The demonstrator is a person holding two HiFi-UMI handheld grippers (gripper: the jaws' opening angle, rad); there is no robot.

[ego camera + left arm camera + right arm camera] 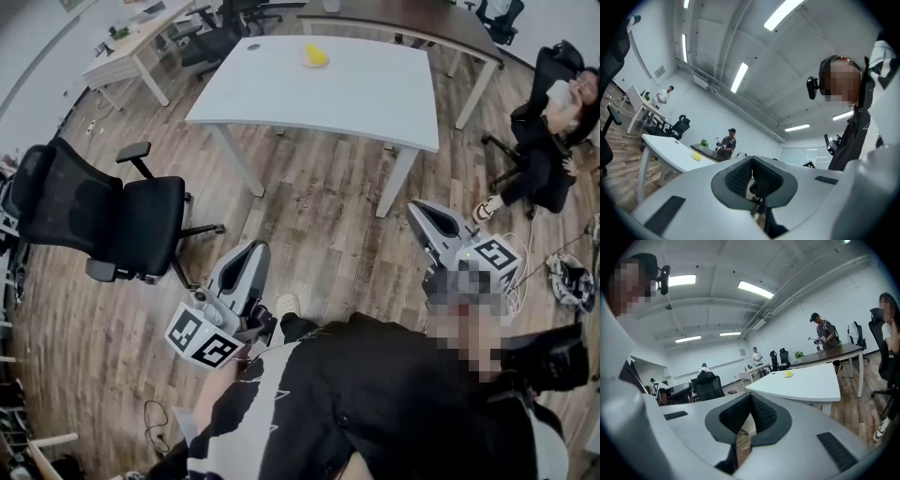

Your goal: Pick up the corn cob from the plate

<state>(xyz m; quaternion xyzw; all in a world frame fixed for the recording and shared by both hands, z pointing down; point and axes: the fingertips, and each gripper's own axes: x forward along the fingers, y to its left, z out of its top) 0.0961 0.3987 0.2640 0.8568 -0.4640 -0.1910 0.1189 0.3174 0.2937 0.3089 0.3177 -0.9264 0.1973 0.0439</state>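
Head view: a white rectangular worktop (375, 94) is standing far across the brown wooden plank floor (319, 225). A yellow corn cob (316, 55) is lying on a small pale plate (307, 63) near the worktop's far edge. The left hand-held gripper (251, 251) and the right hand-held gripper (419, 210), both grey and white, are hovering over the floor in the near field, well apart from the worktop. A black mesh office chair (103, 220) is standing at near left. A person in dark clothes (548, 131) is sitting at far right.

Left gripper view: the left hand-held gripper's (751, 161) jaws are pressing together with nothing between them. The corn cob (696, 157) is showing far off at left, on the worktop.

Right gripper view: the right hand-held gripper's (751, 399) jaws are likewise meeting, holding nothing. The corn cob (788, 374) is resting far ahead on the worktop.
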